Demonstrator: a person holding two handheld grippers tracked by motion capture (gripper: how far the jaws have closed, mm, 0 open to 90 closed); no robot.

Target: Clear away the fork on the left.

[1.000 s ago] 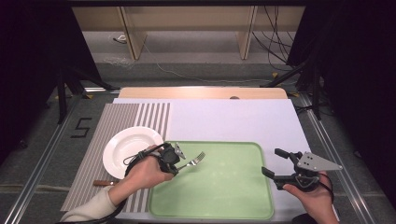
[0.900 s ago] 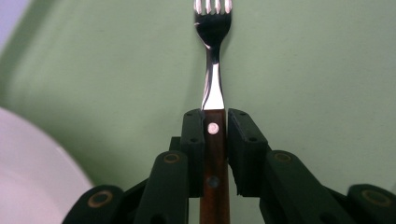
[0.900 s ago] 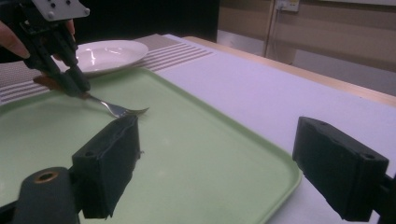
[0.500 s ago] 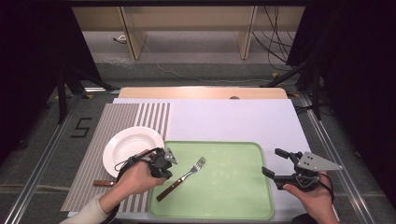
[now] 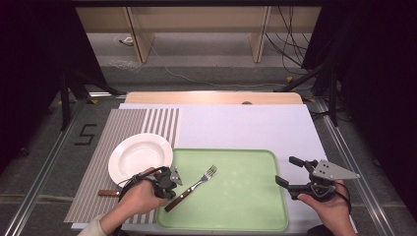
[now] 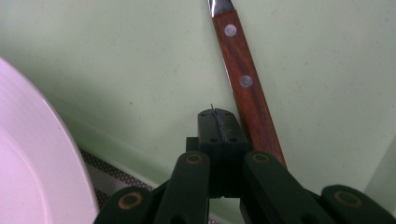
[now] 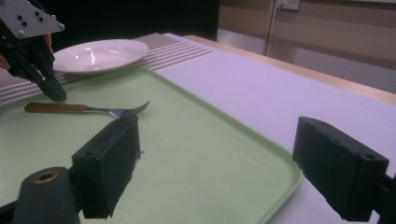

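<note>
A fork with a brown wooden handle lies flat on the green tray, near its left edge. My left gripper is shut with nothing between its jaws, its tip just left of the handle. In the left gripper view the closed jaws rest over the tray beside the riveted handle. My right gripper stands open at the tray's right edge, holding nothing. Its view looks across the tray to the fork and the left gripper.
A white plate sits on a striped placemat, touching the tray's left rim. A brown-handled utensil lies on the placemat by the left hand. A white mat covers the table behind the tray.
My left hand has drawn back toward the tray's near-left corner, uncovering the fork's handle. The fork has stayed lying on the tray. The right gripper has not moved.
</note>
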